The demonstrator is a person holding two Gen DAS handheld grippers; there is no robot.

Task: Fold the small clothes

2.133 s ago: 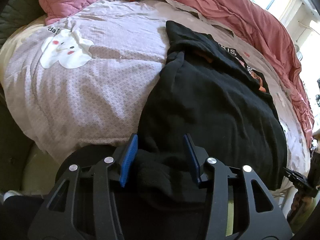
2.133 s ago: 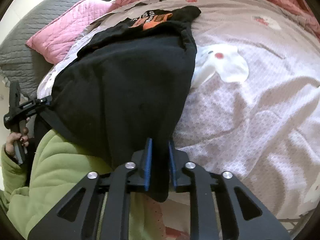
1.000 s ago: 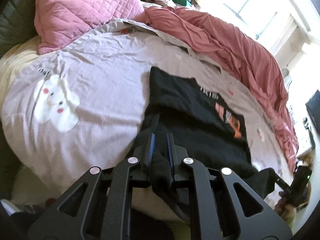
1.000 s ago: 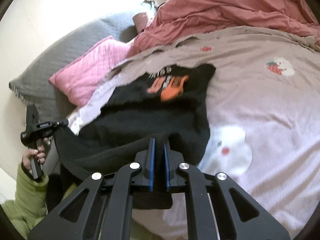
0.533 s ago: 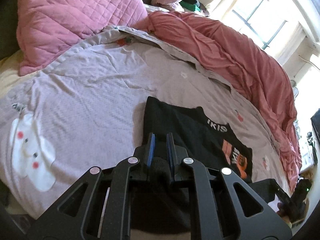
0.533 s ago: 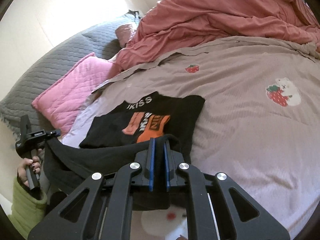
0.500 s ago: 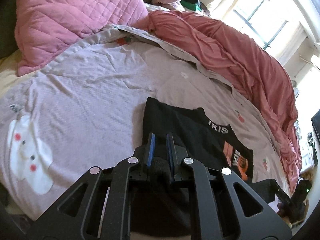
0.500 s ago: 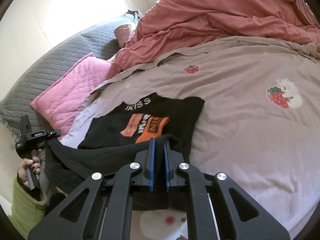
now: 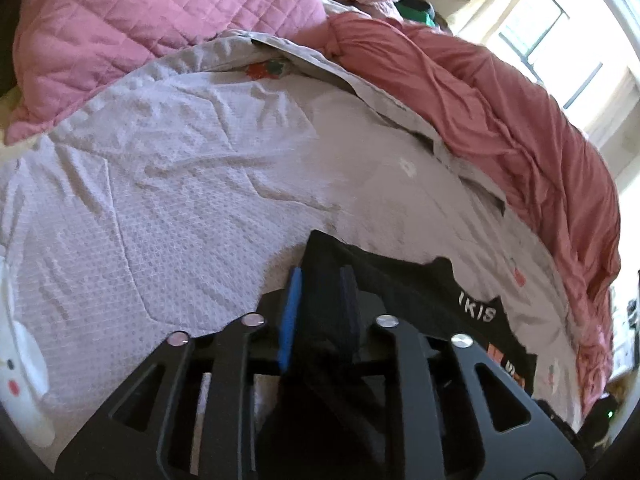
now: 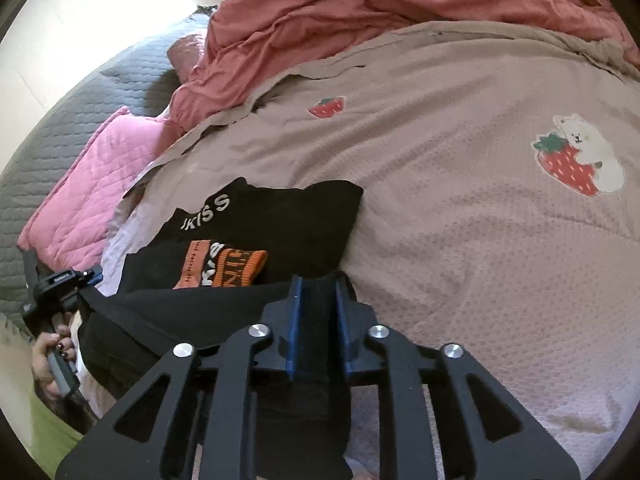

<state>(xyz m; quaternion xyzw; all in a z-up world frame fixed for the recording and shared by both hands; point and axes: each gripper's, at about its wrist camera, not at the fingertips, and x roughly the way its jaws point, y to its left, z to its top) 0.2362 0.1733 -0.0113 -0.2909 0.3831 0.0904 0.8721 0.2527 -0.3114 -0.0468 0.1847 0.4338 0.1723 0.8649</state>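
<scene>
Left gripper point(image 9: 320, 280) sits low centre of frame, blue pads pinched onto a fold of the black t-shirt point(image 9: 404, 284). Cloth bunches between the fingers and hangs down behind them. Rest of the shirt lies flat ahead and to the right of the claw, white "IKIS" lettering and a bit of orange print visible near the right edge. Mauve bedsheet point(image 9: 168, 200) runs ahead and left of the claw, wrinkled. Pink quilted pillow point(image 9: 152, 28) far ahead-left. Rumpled red duvet point(image 9: 512, 120) far ahead-right, window behind it.
</scene>
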